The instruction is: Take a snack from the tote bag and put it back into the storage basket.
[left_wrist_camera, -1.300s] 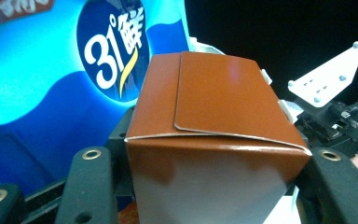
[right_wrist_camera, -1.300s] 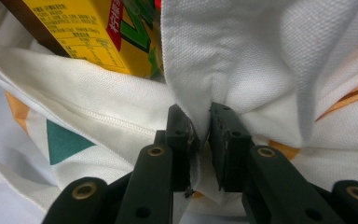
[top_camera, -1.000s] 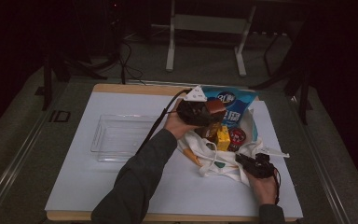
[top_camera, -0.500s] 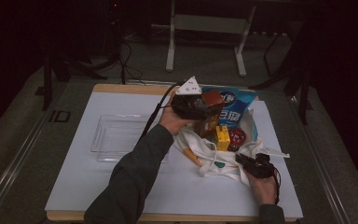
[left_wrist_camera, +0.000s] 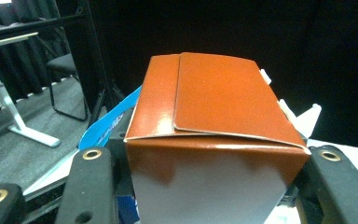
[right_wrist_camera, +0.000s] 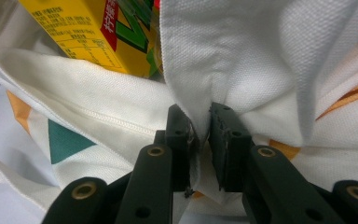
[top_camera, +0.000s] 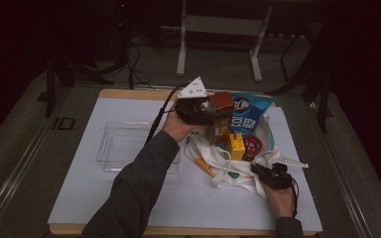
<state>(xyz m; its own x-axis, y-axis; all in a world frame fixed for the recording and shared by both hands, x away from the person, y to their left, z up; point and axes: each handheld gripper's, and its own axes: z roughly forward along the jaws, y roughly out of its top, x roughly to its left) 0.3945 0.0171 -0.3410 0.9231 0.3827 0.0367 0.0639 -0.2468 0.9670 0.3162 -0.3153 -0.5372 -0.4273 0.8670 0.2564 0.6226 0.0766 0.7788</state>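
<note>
Currently your left gripper [top_camera: 213, 110] clamps the brown carton [left_wrist_camera: 214, 135] above the canvas bag [top_camera: 238, 171], whose fabric your right gripper [right_wrist_camera: 199, 135] pinches; if either grip slackens, I judge the carton could drop onto the yellow box [top_camera: 236, 147] beneath.

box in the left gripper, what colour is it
The box is glossy reddish-brown on its top flaps; clearest in the left gripper view.
</note>
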